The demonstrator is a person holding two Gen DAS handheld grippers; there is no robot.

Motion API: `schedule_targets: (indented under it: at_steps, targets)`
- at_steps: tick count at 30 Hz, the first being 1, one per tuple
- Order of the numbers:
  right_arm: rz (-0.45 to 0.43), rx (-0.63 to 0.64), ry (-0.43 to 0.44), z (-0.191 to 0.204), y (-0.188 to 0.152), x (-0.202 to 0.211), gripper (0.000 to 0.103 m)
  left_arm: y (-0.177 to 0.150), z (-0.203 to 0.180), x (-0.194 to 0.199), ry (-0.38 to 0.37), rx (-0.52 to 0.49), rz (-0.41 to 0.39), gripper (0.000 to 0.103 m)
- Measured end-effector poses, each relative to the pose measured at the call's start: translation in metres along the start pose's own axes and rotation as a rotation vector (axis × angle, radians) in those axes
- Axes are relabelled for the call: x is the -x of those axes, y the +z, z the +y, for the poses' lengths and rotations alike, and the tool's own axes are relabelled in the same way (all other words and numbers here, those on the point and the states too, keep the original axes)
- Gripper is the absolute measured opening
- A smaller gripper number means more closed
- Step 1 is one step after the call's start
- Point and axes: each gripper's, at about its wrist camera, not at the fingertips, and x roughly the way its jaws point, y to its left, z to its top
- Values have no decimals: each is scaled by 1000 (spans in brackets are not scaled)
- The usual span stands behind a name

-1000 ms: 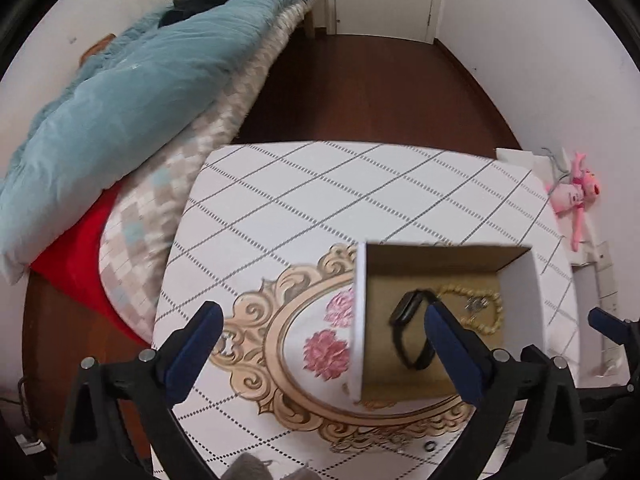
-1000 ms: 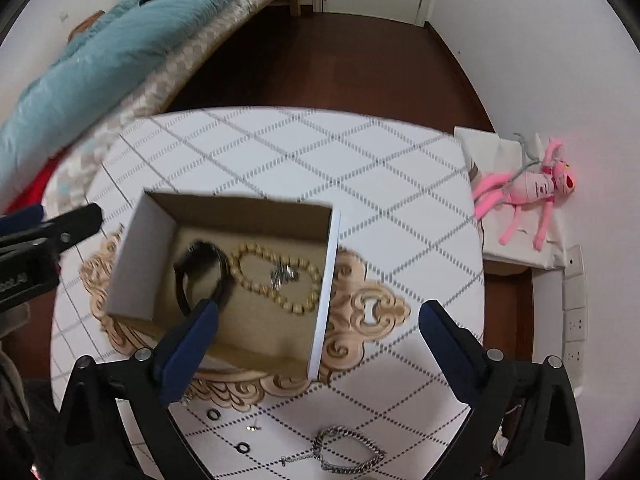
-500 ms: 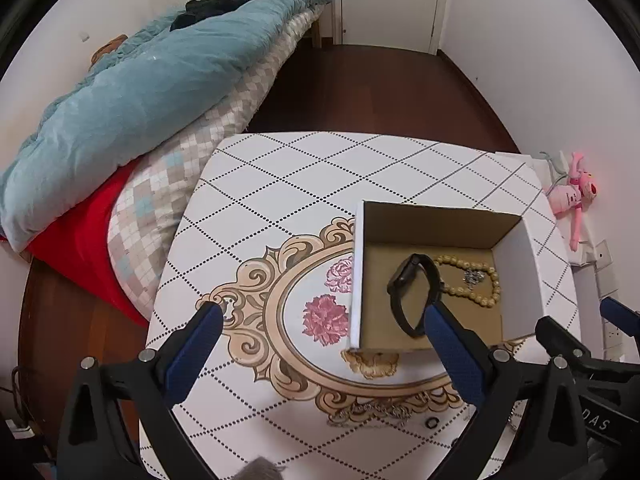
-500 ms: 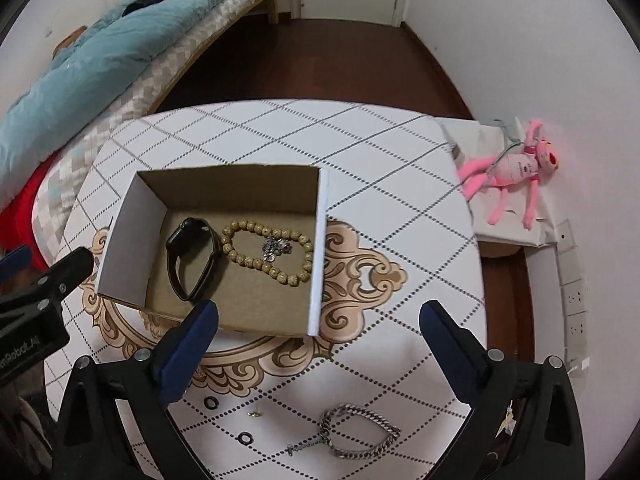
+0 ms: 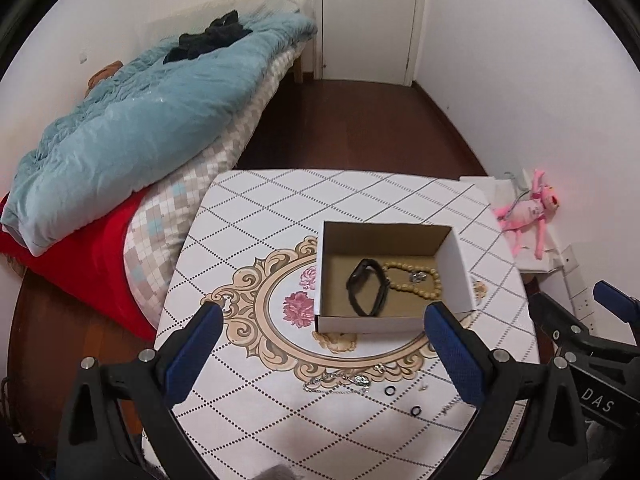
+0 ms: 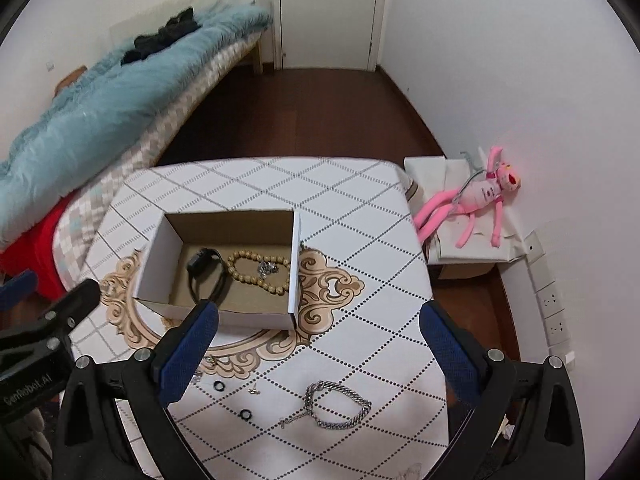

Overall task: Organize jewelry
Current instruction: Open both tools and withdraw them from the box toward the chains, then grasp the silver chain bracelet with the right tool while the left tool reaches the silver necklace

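Left hand-held gripper (image 5: 322,322): fingers spread wide apart, holding nothing, above the near part of the table (image 5: 280,216). Right hand-held gripper (image 6: 320,322): likewise spread apart and empty. An open cardboard box (image 6: 154,264) sits on the table; inside lie a black wristband (image 6: 206,276) and, beside it, a beaded bracelet (image 6: 256,270) ringing a small silver piece (image 6: 267,267). Outside the box, on the near tabletop: a silver chain bracelet (image 6: 338,404), two small black rings (image 6: 245,415) and a tiny earring-like item, too small to identify.

Home bedroom: bed (image 5: 132,128), quilt (image 6: 100,108).
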Motion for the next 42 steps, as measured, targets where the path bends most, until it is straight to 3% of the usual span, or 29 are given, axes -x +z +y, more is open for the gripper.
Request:
schedule_targets:
  at_steps: [8,12,16,23,29,33,37,40,41,42]
  targets:
    - [-84,-23,32,-8,-2,52,102,-2,5,39,-8,32,-46,103]
    - [-57,-50,59,-14,-10,57,102,-10,8,43,-3,33,-42,103]
    - [41,-85,50,-27,-33,31,102,-29,8,21,24,21,11,103]
    - [259,-222,28,-69,-92,-54,101,-78,5,-53,51,17,196,103]
    - [343,-274,1,-84,-124,-104,90,-105,2,-94,58,5,295,102]
    - [378,-272,-9,-84,-135,-123,74,-113,6,-109,45,30,324,102]
    - [327,-207,-42,-71,-138,-122,63,-114,12,-118,1,73,345,102]
    - [282,-184,-53,-64,-137,-119,26,-112,17,-121,-47,97,355,102]
    - [282,-187,-41,-63,-136,-119,9,-112,19,-122,-61,108,357,99]
    - [282,-191,-27,-62,-135,-119,9,-111,22,-122,-70,116,358,97]
